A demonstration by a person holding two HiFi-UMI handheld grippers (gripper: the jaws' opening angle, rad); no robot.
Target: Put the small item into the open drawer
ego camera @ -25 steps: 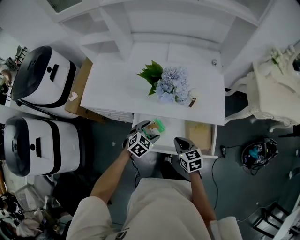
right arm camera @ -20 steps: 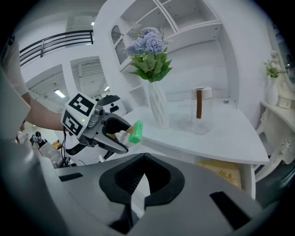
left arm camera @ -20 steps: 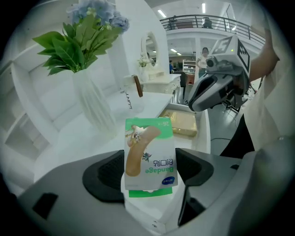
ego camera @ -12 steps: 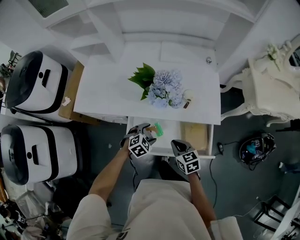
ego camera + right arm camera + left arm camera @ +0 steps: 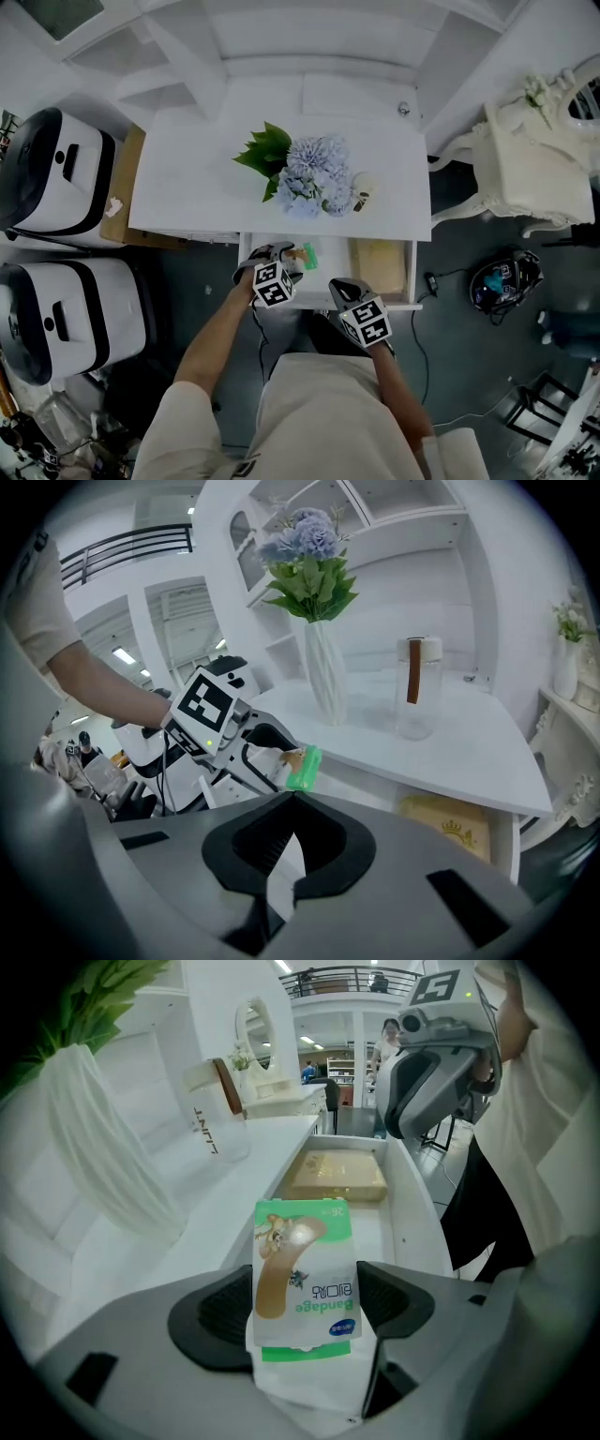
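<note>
A small green-and-white bandage pack stands upright between the jaws of my left gripper, which is shut on it. In the head view the pack hangs over the left part of the open white drawer under the table, with my left gripper at the drawer's front left. My right gripper is near the drawer's front edge, to the right, holding nothing. In the right gripper view its jaws are shut, and the pack shows beyond them.
A flat tan box lies in the drawer's right part. The white table carries a vase of blue flowers and a small clear jar. Two white appliances stand at the left, a white chair at the right.
The head view has shifted, so the table sits lower left in frame. My left gripper still holds the pack over the drawer, a little farther in. The right gripper stays shut.
</note>
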